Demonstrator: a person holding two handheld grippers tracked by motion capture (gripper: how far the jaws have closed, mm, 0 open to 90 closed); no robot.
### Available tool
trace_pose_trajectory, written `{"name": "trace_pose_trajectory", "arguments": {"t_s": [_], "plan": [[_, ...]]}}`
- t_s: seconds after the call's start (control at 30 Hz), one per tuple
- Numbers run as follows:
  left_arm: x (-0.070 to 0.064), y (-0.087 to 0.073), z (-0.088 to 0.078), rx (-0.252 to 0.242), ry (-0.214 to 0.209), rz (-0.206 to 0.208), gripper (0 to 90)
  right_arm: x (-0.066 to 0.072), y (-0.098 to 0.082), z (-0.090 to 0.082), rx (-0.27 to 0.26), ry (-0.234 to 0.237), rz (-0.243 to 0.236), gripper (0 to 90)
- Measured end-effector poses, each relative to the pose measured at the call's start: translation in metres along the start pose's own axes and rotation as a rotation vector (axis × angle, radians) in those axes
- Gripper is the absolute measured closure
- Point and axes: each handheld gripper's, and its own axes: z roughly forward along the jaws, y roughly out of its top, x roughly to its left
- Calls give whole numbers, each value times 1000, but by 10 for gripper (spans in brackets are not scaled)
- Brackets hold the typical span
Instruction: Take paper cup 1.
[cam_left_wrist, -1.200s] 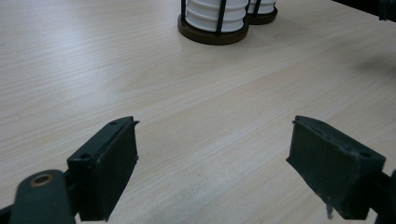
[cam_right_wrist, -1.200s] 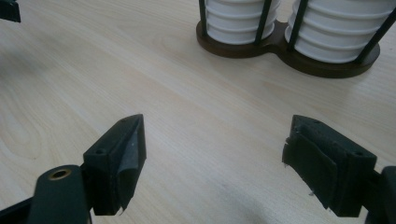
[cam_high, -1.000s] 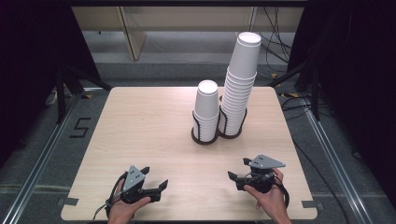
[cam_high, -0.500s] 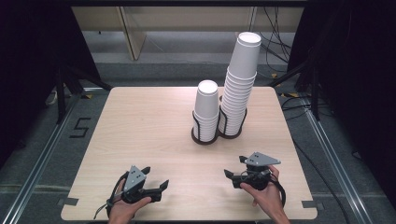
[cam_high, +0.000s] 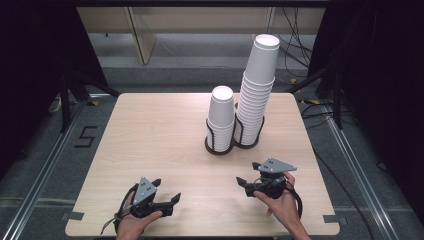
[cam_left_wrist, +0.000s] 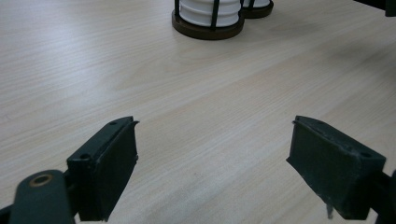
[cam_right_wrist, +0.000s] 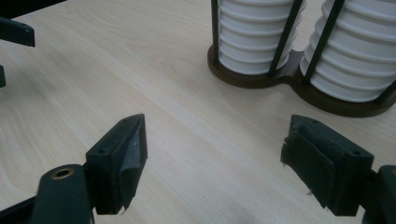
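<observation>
Pale wooden table (cam_high: 150, 130) under both grippers (cam_left_wrist: 212, 154) (cam_right_wrist: 212, 154), jaws apart and empty; cup stacks (cam_high: 250, 100) ahead, grey floor (cam_high: 50, 160) beyond.

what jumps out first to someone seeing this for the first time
Two stacks of white paper cups in a dark wire double-ring holder stand at the far middle of the pale wooden table, the right stack much taller. Near the front edge, the left gripper and right gripper hover with jaws apart, holding nothing.
</observation>
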Motion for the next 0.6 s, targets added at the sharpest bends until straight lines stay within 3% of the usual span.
{"name": "trace_pose_trajectory", "arguments": {"t_s": [0.1,0.17,0.2,0.27,0.3,0.33,0.4,0.5,0.53,0.6], "plan": [[0,0,0,-1,-2,0,146,-1,2,3,-7,16,-8,220],[0,0,0,-6,-1,-4,146,1,2,4,-5,10,31,218],[0,0,0,-9,-2,-5,146,-2,3,4,-9,1,-9,218],[0,0,0,-9,-1,-5,146,-1,5,3,-1,5,7,219],[0,0,0,-4,-1,-7,146,-2,7,3,-16,3,-10,220],[0,0,0,-4,-1,-7,146,0,7,3,-14,6,21,219],[0,0,0,-2,0,-8,146,-2,9,4,-22,17,0,219],[0,0,0,-6,-5,-10,146,-3,12,3,-31,-3,-23,220],[0,0,0,-7,-5,-12,146,-1,15,2,-17,3,11,222],[0,0,0,-3,1,-14,146,-2,17,3,-28,14,-7,223]]}}
